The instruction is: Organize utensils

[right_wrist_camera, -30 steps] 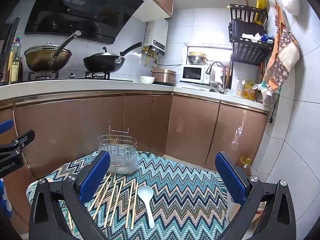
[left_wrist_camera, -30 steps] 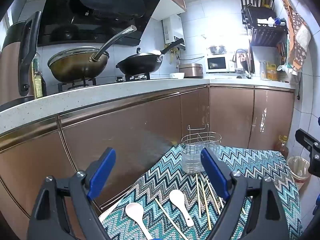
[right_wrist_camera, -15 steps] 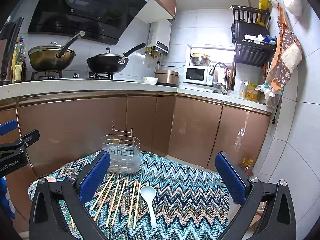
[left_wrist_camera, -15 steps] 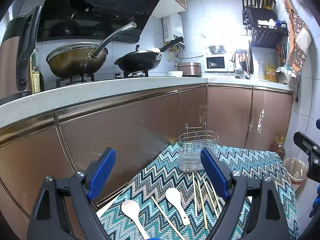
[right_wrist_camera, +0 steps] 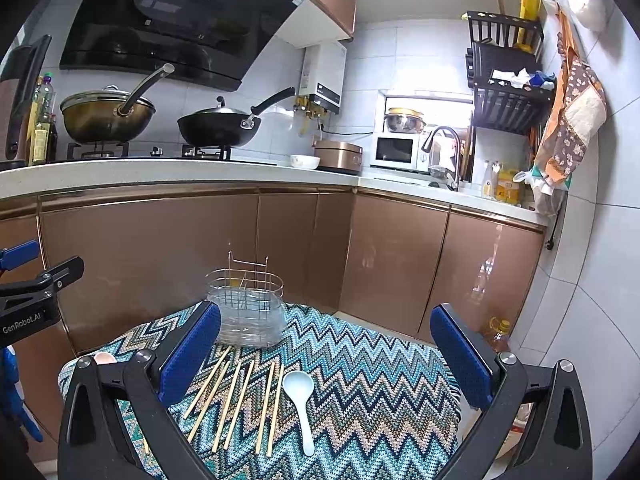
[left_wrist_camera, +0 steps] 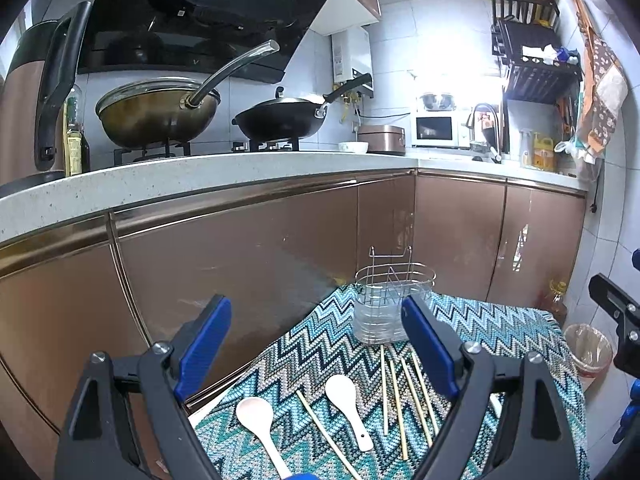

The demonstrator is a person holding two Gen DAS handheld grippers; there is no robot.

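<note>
The left gripper (left_wrist_camera: 316,354), black with blue pads, is spread wide and holds nothing; it hangs above the near-left part of the zigzag-patterned blue and beige cloth (left_wrist_camera: 500,332). Between its fingers lie 2 white plastic spoons (left_wrist_camera: 347,406), with 1 thin wooden chopstick (left_wrist_camera: 326,432) lying slanted between them. To the right of them 4 more wooden chopsticks (left_wrist_camera: 402,396) lie side by side, pointing to the wire and clear plastic utensil holder (left_wrist_camera: 386,300), which stands upright at the far edge of the cloth.

The right gripper (right_wrist_camera: 326,350) is also released and empty, above the same cloth (right_wrist_camera: 380,380). Under it a row of wooden chopsticks (right_wrist_camera: 240,398) lies fanned out, and a white spoon (right_wrist_camera: 298,398) is just beside them on the right. The utensil holder (right_wrist_camera: 246,312) stands behind the chopsticks, close to their far tips.

Behind the cloth are brown cabinet doors (right_wrist_camera: 380,256) and a white counter (left_wrist_camera: 192,178) with a brass-coloured pan (left_wrist_camera: 156,114) and a black wok (left_wrist_camera: 282,118) on the stove.
</note>
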